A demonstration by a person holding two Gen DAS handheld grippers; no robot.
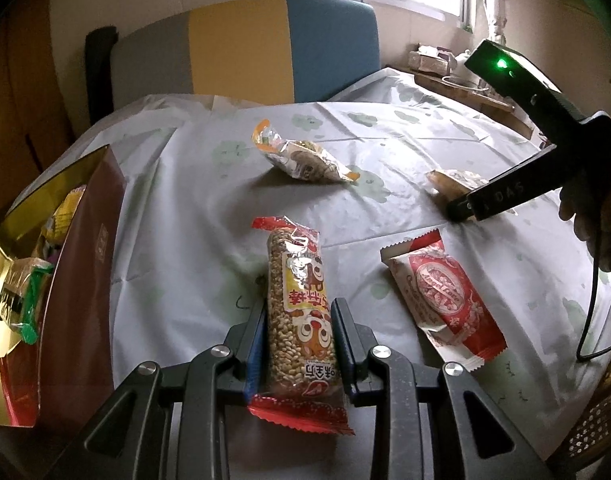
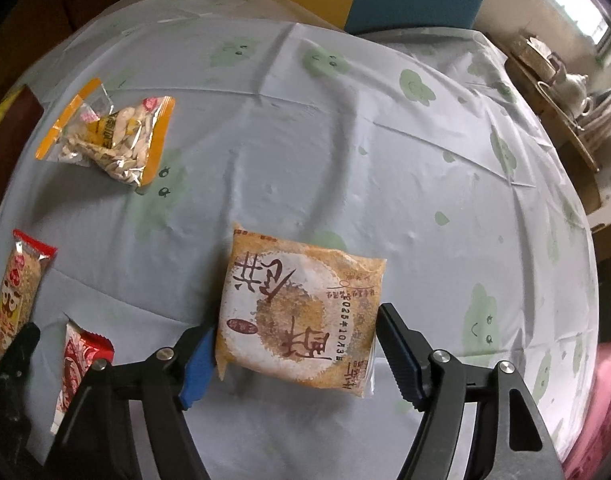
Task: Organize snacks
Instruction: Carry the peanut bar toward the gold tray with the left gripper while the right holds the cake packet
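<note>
My left gripper point(image 1: 299, 312) is shut on a long puffed-rice bar in a red and yellow wrapper point(image 1: 299, 312), held just above the table; the bar also shows in the right wrist view point(image 2: 17, 296). My right gripper point(image 2: 297, 320) is open, its jaws either side of a square brown and white pastry pack point(image 2: 301, 308) lying on the table; the left jaw touches it, the right stands a little off. A red and white cake packet point(image 1: 445, 300) lies right of the bar. A clear orange-edged seed bag point(image 1: 301, 156) lies further back.
A red gift box with a gold inside point(image 1: 85, 264) stands at the left and holds several snacks. The table has a pale cloth with green blobs point(image 1: 185, 184). A striped chair back point(image 1: 241, 48) is behind. A tea tray point(image 2: 553, 92) sits at the far right.
</note>
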